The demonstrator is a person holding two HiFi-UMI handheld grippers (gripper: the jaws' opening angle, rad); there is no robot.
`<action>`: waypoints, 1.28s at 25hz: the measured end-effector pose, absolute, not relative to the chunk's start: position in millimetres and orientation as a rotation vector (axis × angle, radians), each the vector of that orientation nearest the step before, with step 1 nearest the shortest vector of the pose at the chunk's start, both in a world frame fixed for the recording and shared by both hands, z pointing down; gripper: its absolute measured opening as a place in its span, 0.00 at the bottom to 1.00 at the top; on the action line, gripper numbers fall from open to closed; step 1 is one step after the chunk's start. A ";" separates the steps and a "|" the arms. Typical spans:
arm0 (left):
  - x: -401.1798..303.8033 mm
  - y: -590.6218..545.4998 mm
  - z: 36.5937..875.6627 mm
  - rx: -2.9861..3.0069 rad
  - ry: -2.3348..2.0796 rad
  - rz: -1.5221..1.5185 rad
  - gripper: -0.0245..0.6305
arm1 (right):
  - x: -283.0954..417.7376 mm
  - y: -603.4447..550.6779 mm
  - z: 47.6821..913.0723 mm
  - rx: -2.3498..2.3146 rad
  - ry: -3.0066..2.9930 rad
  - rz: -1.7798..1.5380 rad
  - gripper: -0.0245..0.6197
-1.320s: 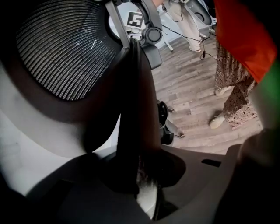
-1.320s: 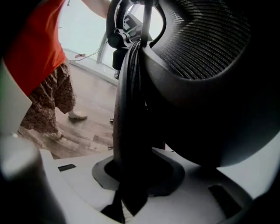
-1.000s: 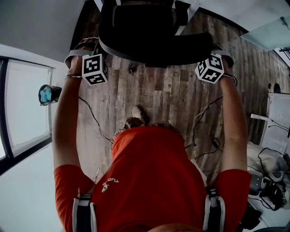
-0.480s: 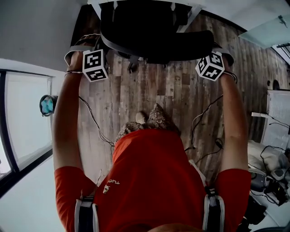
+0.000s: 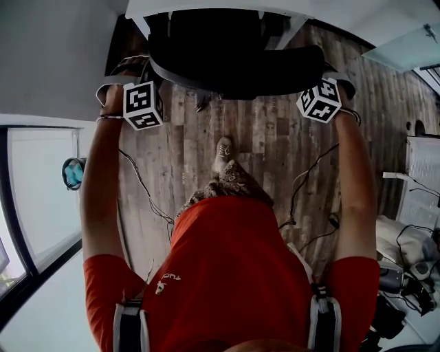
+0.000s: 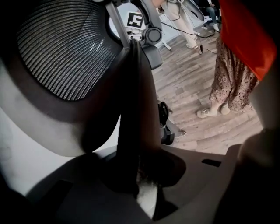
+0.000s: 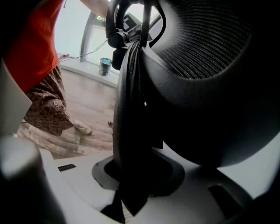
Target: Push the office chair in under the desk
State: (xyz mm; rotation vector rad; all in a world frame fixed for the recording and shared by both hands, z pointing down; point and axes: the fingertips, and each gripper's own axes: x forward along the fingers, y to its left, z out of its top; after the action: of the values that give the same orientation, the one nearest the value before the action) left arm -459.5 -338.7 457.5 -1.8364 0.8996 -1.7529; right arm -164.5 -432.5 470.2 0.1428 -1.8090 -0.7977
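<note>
- The left gripper (image 6: pixel 139 173) has its jaws narrowed onto the dark backrest rim (image 6: pixel 135 105) of the office chair (image 5: pixel 237 65). The rim runs straight up between them, with the grey mesh (image 6: pixel 61 52) of the back beside it.
- The right gripper (image 7: pixel 133 175) does the same on the opposite side: its jaws are pinched on the other edge of the backrest, which fills the gap between them.
- In the head view both arms are stretched forward, one gripper at each side of the chair back, so the hold looks like a two-handed push.
- The chair sits at the top of that view, right against the white desk (image 5: pixel 206 5). The seat is out of sight beneath the desktop, and only the curved back shows in front of the desk edge.
- One shoe (image 5: pixel 223 148) is planted forward on the plank floor (image 5: pixel 268 144), just behind the chair.
- The push looks mostly done. What seems left is at most a last small nudge, then letting go with both grippers. I cannot tell whether the back already touches the desk edge.
</note>
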 end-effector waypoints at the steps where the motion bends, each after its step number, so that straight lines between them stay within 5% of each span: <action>1: -460.2 -344.2 457.7 -1.835 0.905 -1.751 0.15 | -165.3 -438.3 470.2 0.142 -1.808 -0.799 0.21; 32: -506.2 -497.7 462.1 -1.837 0.925 -1.828 0.15 | -207.2 -593.2 469.0 0.141 -1.804 -0.799 0.22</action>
State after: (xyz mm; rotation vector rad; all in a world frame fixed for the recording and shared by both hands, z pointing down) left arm -506.2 -497.7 462.1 -1.8367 0.9251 -1.8275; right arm -207.2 -593.2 469.0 0.1409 -1.8037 -0.7990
